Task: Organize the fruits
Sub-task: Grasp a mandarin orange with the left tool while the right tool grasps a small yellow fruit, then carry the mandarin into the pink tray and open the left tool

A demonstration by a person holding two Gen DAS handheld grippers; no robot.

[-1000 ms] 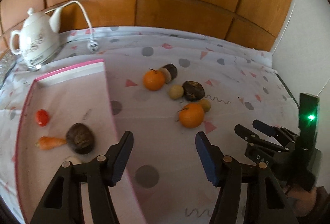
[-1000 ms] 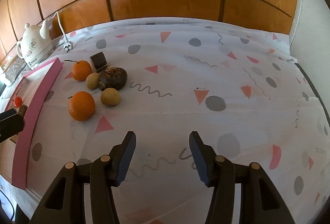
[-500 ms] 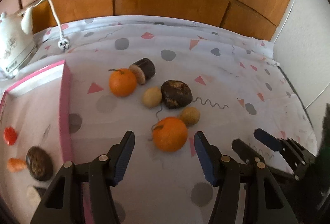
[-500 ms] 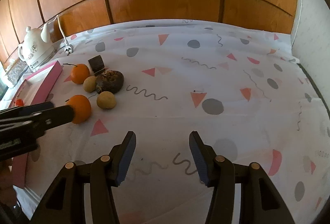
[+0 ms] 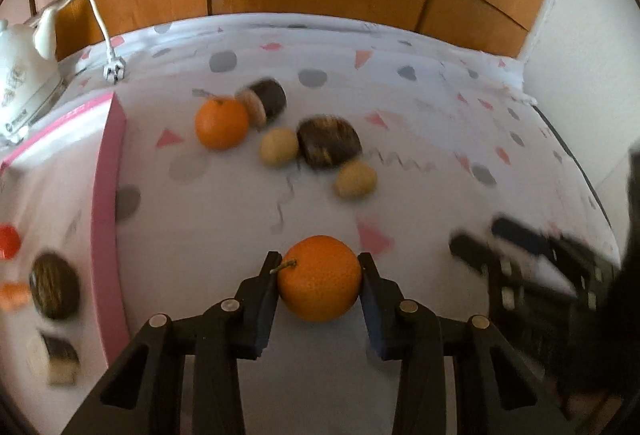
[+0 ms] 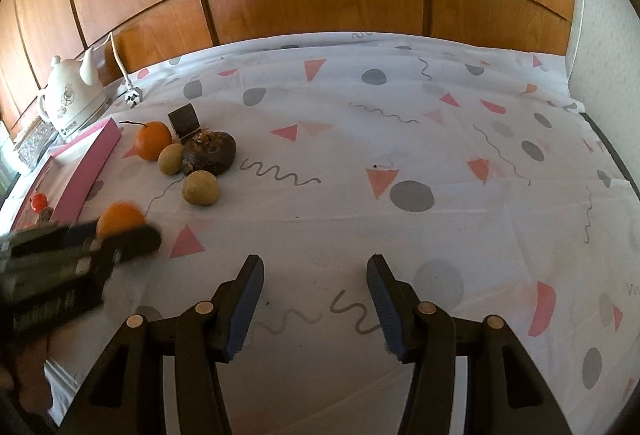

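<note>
Left wrist view: left gripper point(image 5: 320, 277) closing around near orange point(image 5: 320, 283) on tablecloth point(image 5: 420, 139), pads at both sides. Kettle point(image 5: 20, 83) print unreadable.

Right wrist view: right gripper point(image 6: 316, 293) parted, holding nothing.

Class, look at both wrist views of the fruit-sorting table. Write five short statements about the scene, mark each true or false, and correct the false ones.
1. An orange sits between the left gripper jaws. True; the jaws are closing on it.
2. The right gripper holds a fruit. False: nothing is between its jaws.
3. A second orange lies on the patterned cloth. True.
4. The pink-edged tray holds nothing. False: several items lie in it, including a small red one.
5. The white kettle stands at the right edge of the table. False: it stands at the far left.
</note>
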